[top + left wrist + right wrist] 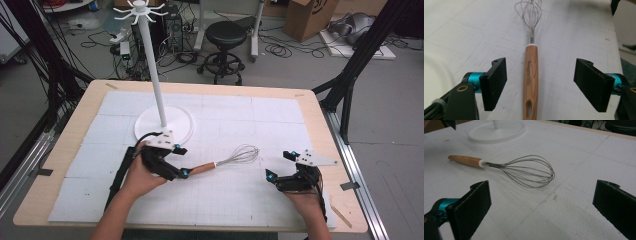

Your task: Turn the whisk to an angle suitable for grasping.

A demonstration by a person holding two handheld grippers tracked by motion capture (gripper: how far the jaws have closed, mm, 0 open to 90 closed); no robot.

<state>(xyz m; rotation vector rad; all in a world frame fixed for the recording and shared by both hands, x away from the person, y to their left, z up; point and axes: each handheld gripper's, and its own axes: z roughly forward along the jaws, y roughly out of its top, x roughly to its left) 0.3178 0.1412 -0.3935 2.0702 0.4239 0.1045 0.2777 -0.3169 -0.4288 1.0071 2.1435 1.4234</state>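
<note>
Both tongs (181, 161) (280, 164) spread wide

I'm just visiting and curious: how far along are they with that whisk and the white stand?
Early on, it seems. Done: nothing visibly; the whisk lies flat on the white mat. In hand: the left gripper is open, its jaws either side of the wooden handle, not yet closed. The right gripper waits open near the wires. Left: gripping and lifting, perhaps hanging it on the hook stand, though that is a guess.

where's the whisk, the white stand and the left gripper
whisk (531, 75), left gripper view, wooden handle
white stand (180, 131), high view, round base
left gripper (181, 161), high view, between its open jaws
</note>
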